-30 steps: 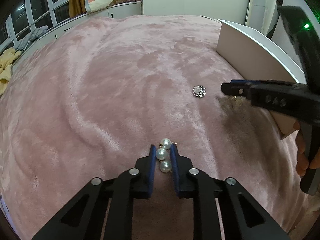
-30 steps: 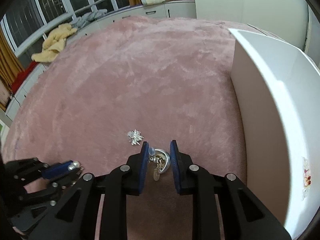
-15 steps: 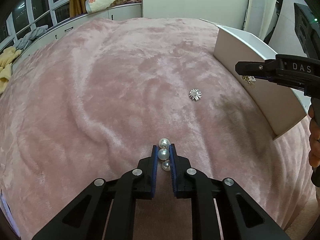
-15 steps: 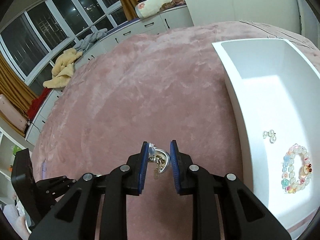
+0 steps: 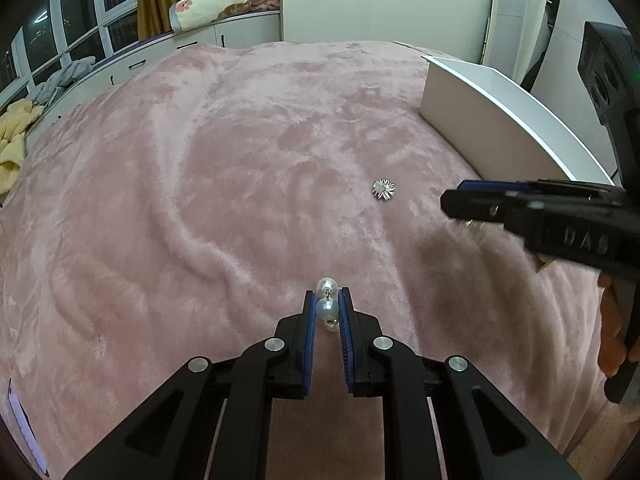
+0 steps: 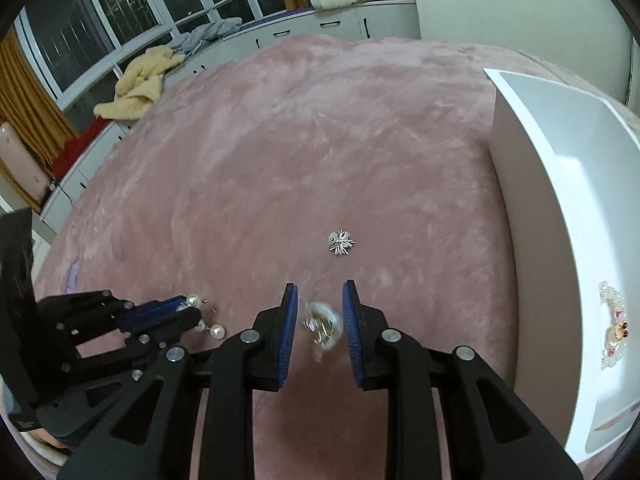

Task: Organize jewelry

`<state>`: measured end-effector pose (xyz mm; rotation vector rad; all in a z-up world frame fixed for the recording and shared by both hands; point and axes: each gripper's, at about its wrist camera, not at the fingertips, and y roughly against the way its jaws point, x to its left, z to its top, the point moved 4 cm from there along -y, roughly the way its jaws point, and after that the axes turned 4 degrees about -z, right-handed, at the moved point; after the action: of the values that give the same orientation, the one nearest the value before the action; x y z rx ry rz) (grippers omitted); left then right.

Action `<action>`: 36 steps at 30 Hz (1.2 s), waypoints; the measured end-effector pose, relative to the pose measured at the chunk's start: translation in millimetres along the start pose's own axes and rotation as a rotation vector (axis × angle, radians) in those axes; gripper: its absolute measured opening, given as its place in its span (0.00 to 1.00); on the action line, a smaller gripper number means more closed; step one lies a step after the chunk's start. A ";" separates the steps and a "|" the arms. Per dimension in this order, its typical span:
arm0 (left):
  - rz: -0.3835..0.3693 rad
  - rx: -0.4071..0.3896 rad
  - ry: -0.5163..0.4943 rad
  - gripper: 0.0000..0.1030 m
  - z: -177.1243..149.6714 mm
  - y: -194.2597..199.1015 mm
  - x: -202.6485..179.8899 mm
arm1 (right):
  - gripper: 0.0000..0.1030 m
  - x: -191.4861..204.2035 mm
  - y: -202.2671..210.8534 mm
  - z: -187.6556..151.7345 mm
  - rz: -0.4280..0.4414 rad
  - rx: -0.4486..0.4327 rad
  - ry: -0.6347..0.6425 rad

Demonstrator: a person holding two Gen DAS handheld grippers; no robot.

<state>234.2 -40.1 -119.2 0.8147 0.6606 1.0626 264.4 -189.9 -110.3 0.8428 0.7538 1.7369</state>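
Over the pink plush blanket [image 5: 224, 168], our left gripper [image 5: 327, 312] clamps a white pearl drop earring [image 5: 327, 307]. Our right gripper [image 6: 320, 316], jaws just opening, seems to be losing a blurred silver-gold earring [image 6: 322, 326]. Next we carry both to the white box [image 6: 560, 200].

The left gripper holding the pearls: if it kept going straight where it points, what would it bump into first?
Probably just the pink blanket. The left gripper, shut on the pearl earring, points down at bare plush. The silver starburst brooch lies farther off to the right.

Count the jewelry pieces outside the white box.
3: pearl earring clamped in left gripper; blurred silver-gold piece between right gripper's just-opened jaws; spiky silver brooch on pink blanket. Others may be hidden.
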 end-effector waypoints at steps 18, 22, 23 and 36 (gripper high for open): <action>-0.014 0.025 0.027 0.16 -4.6 -10.9 5.4 | 0.28 -13.0 -26.5 -17.6 -0.058 0.066 0.010; -0.015 0.026 0.035 0.16 -4.5 -11.5 7.8 | 0.16 -19.9 -37.2 -24.2 -0.061 0.092 -0.010; -0.014 0.027 0.036 0.16 -4.5 -12.0 8.2 | 0.14 -18.9 -37.9 -25.3 -0.048 0.096 -0.008; -0.014 0.029 0.047 0.16 -5.1 -13.4 8.2 | 0.10 -5.6 -21.0 -23.7 -0.024 0.054 0.048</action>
<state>239.5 -34.6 -133.9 0.8114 0.7221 1.0646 257.1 -191.6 -141.6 0.8280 0.8430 1.7268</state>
